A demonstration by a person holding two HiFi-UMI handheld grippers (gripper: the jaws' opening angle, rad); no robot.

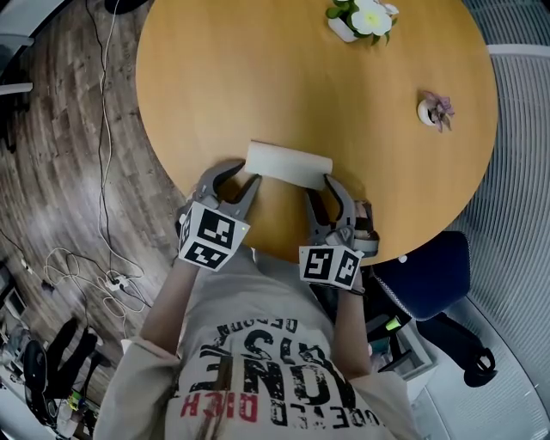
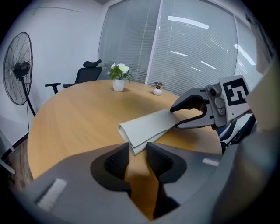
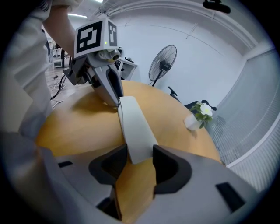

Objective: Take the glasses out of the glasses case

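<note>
- Glasses case [image 1: 290, 163], pale grey and long, lies flat on the round wooden tabletop [image 1: 258, 77], near the edge closest to the person. It looks closed, and its folded layers show at the left end.
- The left tool [image 1: 243, 176] is at the case's left end. Its jaws stand apart and point down at a slant. In the left gripper view the case's corner sits right at the jaw tips, and bare wood shows in the gap between the pads. Nothing is gripped.
- The right tool [image 1: 320, 186] is at the case's right end, also slanted downward. Its jaws are spread wide and the end of the case lies between them. In the right gripper view the case nearly fills the gap. Whether the pads touch its sides cannot be told.
- The two tools face each other along the case, one at each short end, and each shows in the other's view.
- A white pot with a white flower [image 1: 361, 19] stands on the far side of the tabletop, well apart from the case.
- A smaller pot with a purplish plant [image 1: 434, 110] stands towards the right rim, also well apart.
- A standing fan [image 2: 17, 70] and a black office chair [image 2: 83, 74] stand on the floor beyond the tabletop.
- A dark blue chair [image 1: 421, 275] is just beside the person's right arm.
</note>
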